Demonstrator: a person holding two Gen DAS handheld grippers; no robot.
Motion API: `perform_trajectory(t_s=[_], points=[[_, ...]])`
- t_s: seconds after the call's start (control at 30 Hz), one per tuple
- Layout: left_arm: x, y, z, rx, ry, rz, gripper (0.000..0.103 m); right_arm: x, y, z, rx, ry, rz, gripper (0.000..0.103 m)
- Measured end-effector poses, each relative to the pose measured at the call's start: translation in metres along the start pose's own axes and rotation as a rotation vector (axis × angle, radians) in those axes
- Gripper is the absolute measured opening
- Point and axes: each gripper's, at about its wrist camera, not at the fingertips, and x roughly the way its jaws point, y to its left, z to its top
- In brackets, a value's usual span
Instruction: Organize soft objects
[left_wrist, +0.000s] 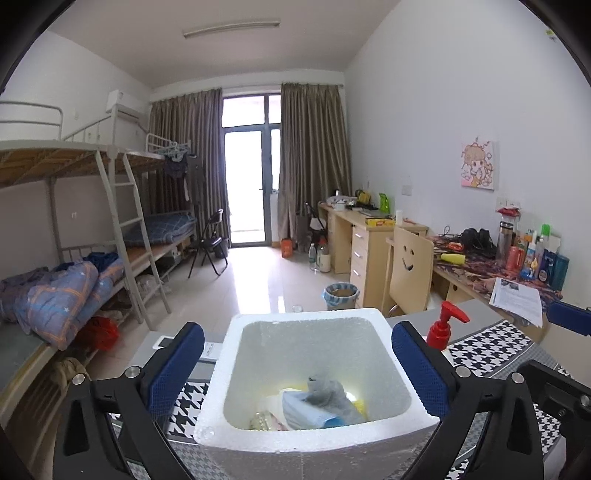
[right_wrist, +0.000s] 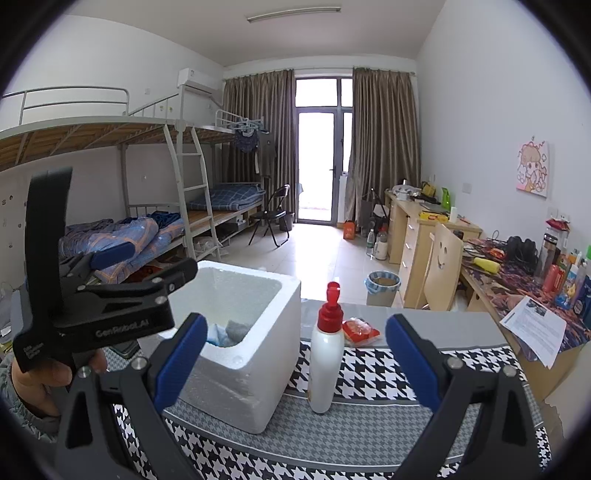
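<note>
Grey sock (left_wrist: 327, 395) lying inside foam box (left_wrist: 373, 318); left gripper (left_wrist: 297, 354) jaws spread above

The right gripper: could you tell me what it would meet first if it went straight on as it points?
Probably the white pump bottle, standing between the open right gripper fingers; the red packet lies behind it.

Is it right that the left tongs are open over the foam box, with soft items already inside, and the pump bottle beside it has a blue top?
Not quite: the pump bottle has a red top, not blue, as the right wrist view shows. The rest holds: the left tongs stand open over the foam box, and soft items lie inside.
</note>
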Motion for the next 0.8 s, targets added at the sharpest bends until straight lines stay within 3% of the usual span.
perform_trajectory(t_s=[0.8], points=[[-0.054,-0.002,-0.007,-0.016,-0.027,0.014,0.102,-0.041,0.011,-0.004,-0.004,-0.048,0.019,0.099]])
